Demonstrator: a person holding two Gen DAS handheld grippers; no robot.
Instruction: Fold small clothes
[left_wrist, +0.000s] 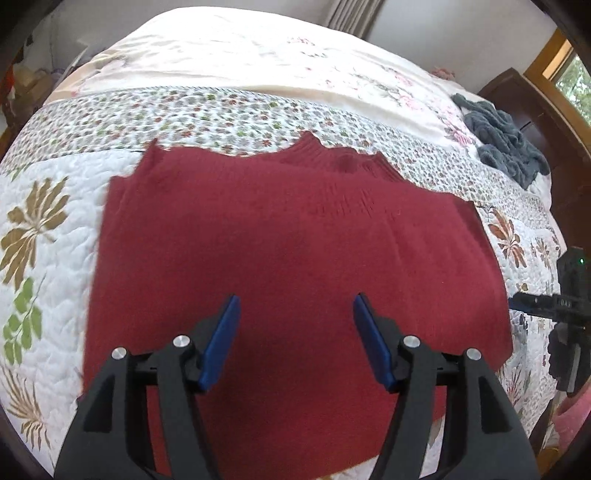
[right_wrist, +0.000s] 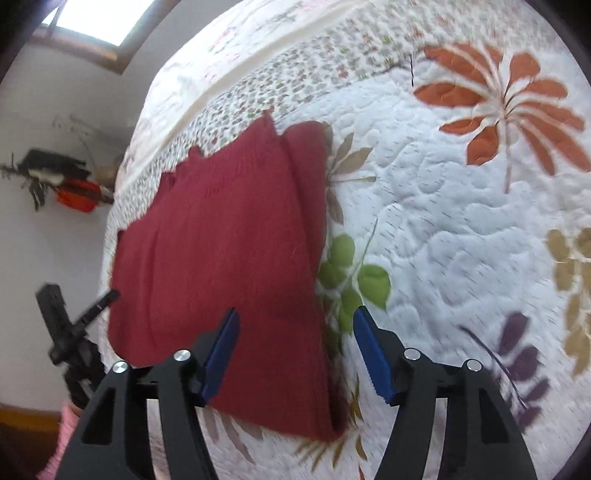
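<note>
A dark red knit garment (left_wrist: 288, 236) lies folded flat on the quilted bedspread (left_wrist: 48, 229), its ribbed edge at the far side. My left gripper (left_wrist: 295, 339) hovers open over its near part, nothing between the blue pads (left_wrist: 221, 343). In the right wrist view the same red garment (right_wrist: 221, 266) lies left of centre with stacked layers along its right side. My right gripper (right_wrist: 295, 350) is open above the garment's right near corner, one pad over the fabric and one over the quilt. Each gripper shows at the edge of the other's view: the right gripper (left_wrist: 569, 306) and the left gripper (right_wrist: 70, 332).
A grey-blue fluffy cloth (left_wrist: 506, 147) lies bunched at the bed's far right, by dark wooden furniture (left_wrist: 532, 99). A pink sleeve (right_wrist: 66, 435) shows below the left gripper. Wide quilt (right_wrist: 461, 221) stretches to the right of the garment. The bed edge and a white wall (right_wrist: 55, 240) are to its left.
</note>
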